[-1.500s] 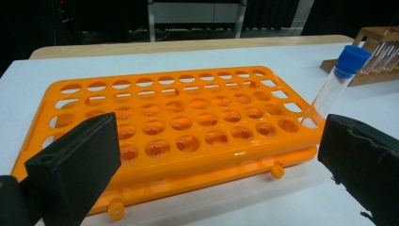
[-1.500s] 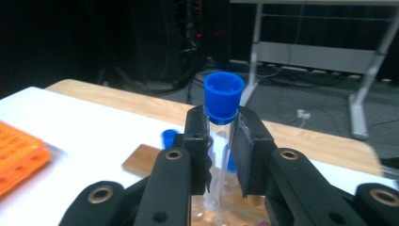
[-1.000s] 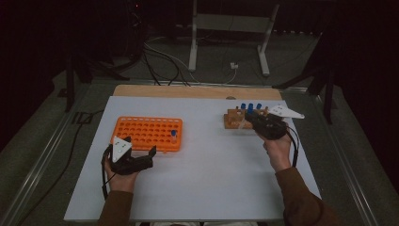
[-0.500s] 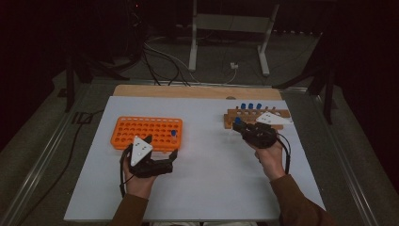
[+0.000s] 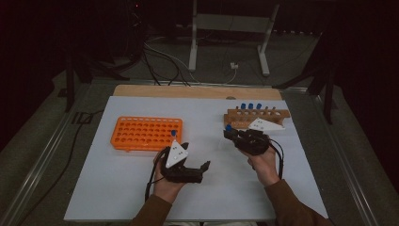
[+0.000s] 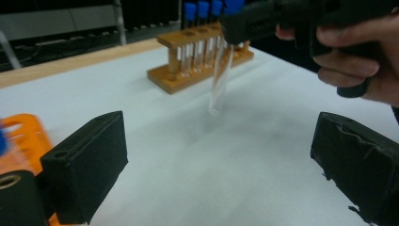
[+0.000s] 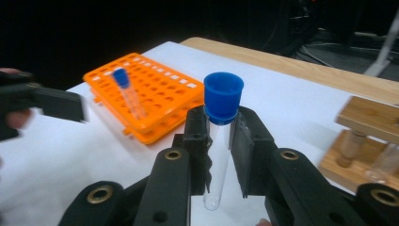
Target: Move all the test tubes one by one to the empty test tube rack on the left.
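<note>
My right gripper [image 5: 232, 135] is shut on a clear test tube [image 7: 218, 146] with a blue cap [image 7: 223, 96], held upright above the white mat just left of the wooden rack [image 5: 256, 117]. The left gripper view shows that tube [image 6: 220, 80] hanging over the mat. My left gripper [image 5: 203, 172] points right near the middle front of the mat, its jaws wide open with nothing between them [image 6: 221, 160]. Behind it, at the left, an orange rack [image 5: 141, 134] holds one blue-capped tube [image 5: 173, 133] at its right end.
The wooden rack holds three blue-capped tubes [image 5: 251, 106] in its back row. A wooden board [image 5: 197, 92] lies along the mat's far edge. Cables [image 5: 160, 61] and a metal stand [image 5: 226, 42] are on the floor beyond.
My left gripper has moved right, from beside the orange rack toward the middle of the mat. My right gripper has carried the tube left and nearer, away from the wooden rack.
</note>
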The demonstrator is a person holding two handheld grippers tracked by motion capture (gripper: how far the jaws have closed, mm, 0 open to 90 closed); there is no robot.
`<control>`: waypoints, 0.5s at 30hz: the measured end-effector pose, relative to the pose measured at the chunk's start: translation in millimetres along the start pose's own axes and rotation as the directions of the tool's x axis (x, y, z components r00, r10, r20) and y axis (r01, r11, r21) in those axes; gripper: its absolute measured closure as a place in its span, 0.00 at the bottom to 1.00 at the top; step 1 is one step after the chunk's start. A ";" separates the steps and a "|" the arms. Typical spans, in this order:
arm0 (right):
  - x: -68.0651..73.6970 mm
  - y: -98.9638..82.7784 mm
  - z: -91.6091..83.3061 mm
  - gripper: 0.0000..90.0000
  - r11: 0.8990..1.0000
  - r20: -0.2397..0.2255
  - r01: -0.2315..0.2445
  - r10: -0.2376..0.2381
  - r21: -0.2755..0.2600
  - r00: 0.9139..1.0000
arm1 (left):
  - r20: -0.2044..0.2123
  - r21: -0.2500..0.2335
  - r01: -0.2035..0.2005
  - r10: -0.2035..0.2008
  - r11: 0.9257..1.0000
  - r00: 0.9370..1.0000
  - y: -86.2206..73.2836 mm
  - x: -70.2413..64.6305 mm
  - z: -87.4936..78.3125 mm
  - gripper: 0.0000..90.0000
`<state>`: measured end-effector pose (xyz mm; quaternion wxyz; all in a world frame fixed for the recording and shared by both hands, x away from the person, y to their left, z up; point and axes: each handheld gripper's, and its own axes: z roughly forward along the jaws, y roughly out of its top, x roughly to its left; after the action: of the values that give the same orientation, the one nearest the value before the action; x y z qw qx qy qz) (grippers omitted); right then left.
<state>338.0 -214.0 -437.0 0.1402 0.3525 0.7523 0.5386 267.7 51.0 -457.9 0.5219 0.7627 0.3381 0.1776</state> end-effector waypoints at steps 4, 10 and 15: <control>9.5 -0.3 2.0 0.85 1.000 -0.033 0.013 -0.013 0.009 0.999 | 0.029 0.013 0.009 -0.009 1.000 1.000 -0.5 -0.2 12.9 0.15; 22.3 -3.6 8.8 0.85 0.999 -0.065 0.034 -0.032 0.029 0.997 | 0.053 0.049 0.029 -0.032 0.998 0.998 1.9 -0.4 28.6 0.24; 32.6 -5.6 13.4 0.85 0.998 -0.095 0.053 -0.050 0.035 0.994 | 0.012 0.074 0.028 -0.029 0.997 0.999 1.1 -0.3 34.0 0.36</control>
<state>320.6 -183.2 -441.7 0.1119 0.3099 0.7769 0.5365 289.1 27.6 -470.2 0.4981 0.7778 0.3519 0.1523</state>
